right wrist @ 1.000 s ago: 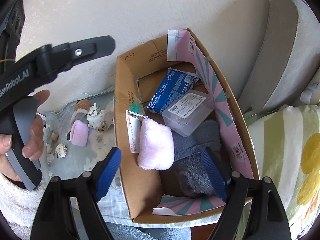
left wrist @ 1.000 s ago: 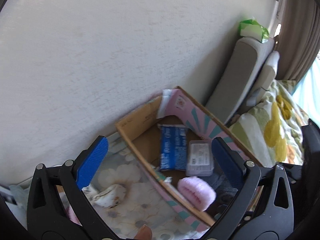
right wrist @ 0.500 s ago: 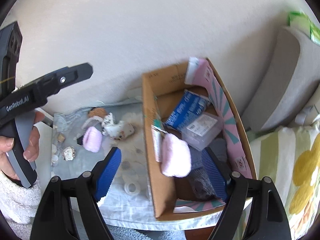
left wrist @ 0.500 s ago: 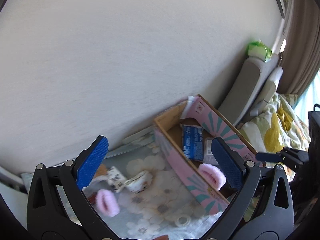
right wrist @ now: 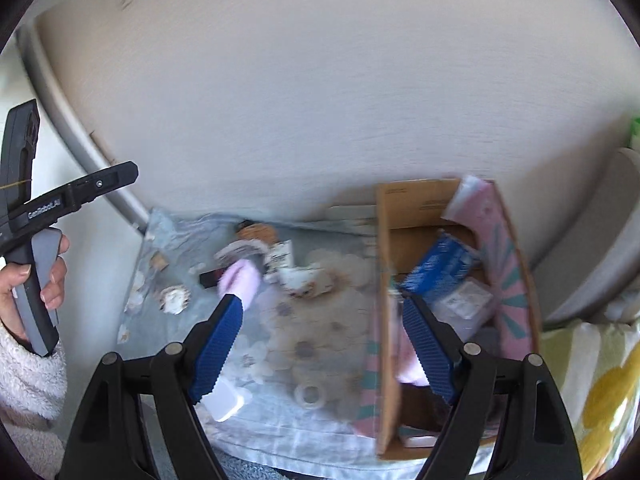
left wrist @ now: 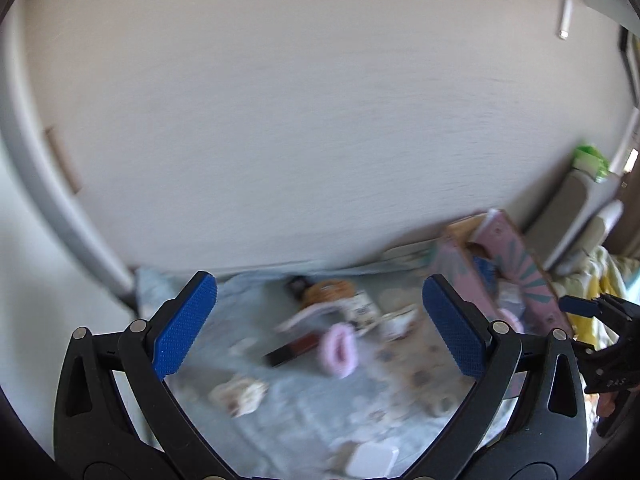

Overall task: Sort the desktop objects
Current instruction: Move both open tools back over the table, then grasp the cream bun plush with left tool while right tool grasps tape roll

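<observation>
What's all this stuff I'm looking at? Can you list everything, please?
cardboard box: one, brown with pink flaps, right of the cloth
blue packet: one, inside the box
clear plastic case: one, inside the box
cloth: one, pale blue, floral, covering the desk
pink fluffy scrunchie: one, on the cloth
roll of tape: one, clear, near the cloth's front
seashell: one, whitish, left side of the cloth
white flat item: one, front edge
left gripper: black, blue pads, open, empty
right gripper: same, open, empty
hand: holding the left gripper's handle
</observation>
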Motion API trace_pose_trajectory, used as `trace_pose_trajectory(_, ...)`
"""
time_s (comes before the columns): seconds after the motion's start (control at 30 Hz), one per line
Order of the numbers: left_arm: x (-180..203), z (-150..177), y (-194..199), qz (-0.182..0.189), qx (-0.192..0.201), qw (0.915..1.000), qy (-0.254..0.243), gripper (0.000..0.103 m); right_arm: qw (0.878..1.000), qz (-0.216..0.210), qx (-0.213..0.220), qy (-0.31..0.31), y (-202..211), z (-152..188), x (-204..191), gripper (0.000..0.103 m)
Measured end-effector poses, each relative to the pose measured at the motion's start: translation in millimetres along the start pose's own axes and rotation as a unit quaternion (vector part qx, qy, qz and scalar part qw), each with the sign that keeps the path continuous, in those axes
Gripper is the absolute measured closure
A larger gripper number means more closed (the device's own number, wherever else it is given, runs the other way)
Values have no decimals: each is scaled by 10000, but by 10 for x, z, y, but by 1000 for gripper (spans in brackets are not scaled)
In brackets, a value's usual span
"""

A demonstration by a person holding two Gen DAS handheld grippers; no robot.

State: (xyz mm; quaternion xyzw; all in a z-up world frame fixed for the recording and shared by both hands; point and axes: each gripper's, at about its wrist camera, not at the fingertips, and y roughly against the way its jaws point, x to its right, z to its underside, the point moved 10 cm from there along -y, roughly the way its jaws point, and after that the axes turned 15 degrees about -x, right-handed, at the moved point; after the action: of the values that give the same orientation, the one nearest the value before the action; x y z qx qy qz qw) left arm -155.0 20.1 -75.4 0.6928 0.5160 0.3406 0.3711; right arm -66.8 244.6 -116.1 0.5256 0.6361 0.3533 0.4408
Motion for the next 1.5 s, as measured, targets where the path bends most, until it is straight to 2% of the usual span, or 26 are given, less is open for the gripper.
trace_pose_trajectory(0.13,-520,281,-28,-358,-28,9981,496,0,9995,-162,-108,267,-224,112,-327,24)
trace_pose_trajectory(0.23,-776,477,-112,-372,-30,9961,796,1,9990,-267,-162,316,-426,215,-525,24)
trace_pose_trajectory(0.33,-897,731,-362,-235,-118,9955,916,1,9995,-218,-171,159,-665,349,-625,24)
trace_pose_trajectory(0.43,-920,985,-721,2,-263,9940,1061,3,9997,-118,-88,-173,-920,515,-610,24)
trace_pose_trajectory(0.47,-939,1080,-840,59,-328,9933,1105,7,9996,-66,-57,-270,-986,569,-586,24)
trace_pose_trajectory(0.57,-967,1302,-1189,109,-515,9916,1184,10,9984,246,-33,-499,-1259,779,-510,24)
trace_pose_trajectory(0.7,-976,1416,-1454,162,-592,9916,1137,10,9957,566,-51,-725,-1553,988,-359,24)
trace_pose_trajectory(0.87,-983,1448,-1667,161,-625,9933,962,10,9914,881,7,-965,-1721,1067,-118,24)
trace_pose_trajectory(0.93,-967,1468,-1734,156,-658,9936,900,12,9903,927,-45,-1037,-1787,1080,-65,30)
trace_pose_trajectory(1.0,-963,1477,-1765,150,-658,9943,829,23,9895,1009,-60,-1031,-1809,1076,-49,34)
trace_pose_trajectory(1.03,-962,1484,-1774,134,-641,9947,790,28,9891,1060,-53,-1024,-1806,1082,-49,41)
trace_pose_trajectory(1.07,-971,1487,-1787,95,-625,9952,748,40,9887,1098,-52,-1014,-1809,1090,-50,43)
trace_pose_trajectory(1.13,-971,1484,-1806,144,-622,9954,708,47,9866,1308,-82,-974,-1805,1087,-34,61)
trace_pose_trajectory(1.17,-978,1475,-1806,165,-598,9955,710,51,9860,1376,-99,-939,-1809,1086,-33,64)
trace_pose_trajectory(1.3,-975,1458,-1792,134,-579,9961,655,60,9865,1383,-126,-867,-1814,1063,-37,64)
trace_pose_trajectory(1.5,-963,1440,-1756,131,-613,9959,657,68,9880,1302,-147,-813,-1809,1042,-70,64)
